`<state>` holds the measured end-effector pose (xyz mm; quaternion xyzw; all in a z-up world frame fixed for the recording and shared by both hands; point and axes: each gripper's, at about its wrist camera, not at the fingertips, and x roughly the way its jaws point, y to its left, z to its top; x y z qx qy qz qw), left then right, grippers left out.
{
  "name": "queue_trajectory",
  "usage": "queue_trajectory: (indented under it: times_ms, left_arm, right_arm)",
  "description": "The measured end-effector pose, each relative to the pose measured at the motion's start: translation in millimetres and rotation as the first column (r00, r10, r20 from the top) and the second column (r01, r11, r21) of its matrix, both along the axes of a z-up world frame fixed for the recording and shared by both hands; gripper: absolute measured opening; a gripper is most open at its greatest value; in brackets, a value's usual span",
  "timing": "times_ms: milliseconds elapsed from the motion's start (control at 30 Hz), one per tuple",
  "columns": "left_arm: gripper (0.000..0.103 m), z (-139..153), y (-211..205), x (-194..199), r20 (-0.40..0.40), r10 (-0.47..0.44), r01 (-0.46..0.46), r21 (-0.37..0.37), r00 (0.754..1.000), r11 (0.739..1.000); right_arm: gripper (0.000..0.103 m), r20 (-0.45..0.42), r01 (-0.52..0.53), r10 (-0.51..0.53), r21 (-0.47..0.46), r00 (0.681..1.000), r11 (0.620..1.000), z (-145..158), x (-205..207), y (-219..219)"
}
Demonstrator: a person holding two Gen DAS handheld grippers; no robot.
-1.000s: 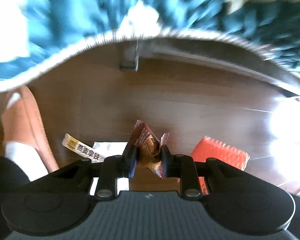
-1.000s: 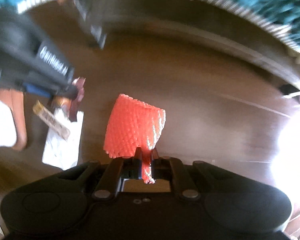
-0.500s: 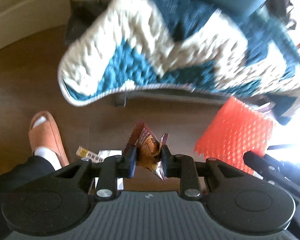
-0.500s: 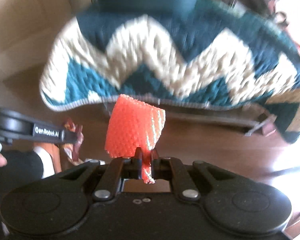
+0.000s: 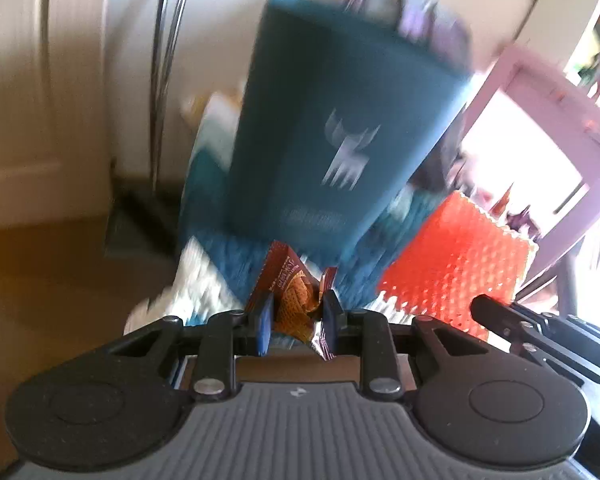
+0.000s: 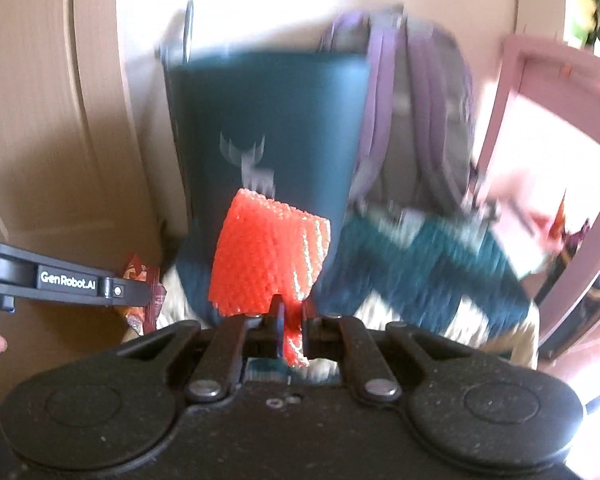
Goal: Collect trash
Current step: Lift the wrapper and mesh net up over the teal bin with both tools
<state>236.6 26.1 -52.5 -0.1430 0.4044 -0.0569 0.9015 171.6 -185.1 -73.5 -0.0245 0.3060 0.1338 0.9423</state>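
My left gripper (image 5: 294, 312) is shut on a crumpled brown and orange snack wrapper (image 5: 290, 292) and holds it in the air. My right gripper (image 6: 292, 316) is shut on a piece of orange foam netting (image 6: 266, 260), also lifted. The netting shows in the left wrist view (image 5: 456, 264) at the right, with the right gripper's arm under it. The left gripper's arm and the wrapper (image 6: 140, 288) show at the left of the right wrist view.
A teal bag with a white logo (image 5: 340, 128) stands ahead on a teal and cream zigzag blanket (image 6: 432, 276). A purple backpack (image 6: 416, 120) leans beside it. A pink frame (image 5: 560, 128) is at the right, cream doors (image 5: 40, 80) at the left. Both views are blurred.
Both grippers have risen from the brown floor with their trash and tilted up; the view went from floor and blanket edge to the teal bag and wall. The paper left on the floor is out of view.
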Motion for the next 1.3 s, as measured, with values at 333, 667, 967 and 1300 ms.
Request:
queue_trajectory:
  times_ms: [333,667,967,1300]
  left_arm:
    - [0.025,118.8,-16.9,39.5,0.238,-0.042,0.030,0.053,0.970,0.998]
    - [0.025,161.4,-34.6,118.1,0.290,-0.024,-0.004,0.094,0.957,0.996]
    - [0.025,125.2,-33.2,183.2,0.178,0.011,-0.037,0.143,0.984,0.989]
    - [0.025,79.0,-39.1,224.4,0.042,-0.003,-0.006,0.195,0.999,0.981]
  right_arm:
    - [0.006,0.223,0.016,-0.020,0.022,0.975,1.000,99.5,36.9,-10.1]
    - [0.006,0.274,0.038,-0.027,-0.038,0.961,0.999,127.5,106.6,4.4]
    - [0.006,0.164,0.014,0.000,-0.085,0.986,0.996,106.9,164.5,22.4]
    - [0.006,0.050,-0.047,0.055,-0.147,0.997,0.988,78.7,200.3,37.1]
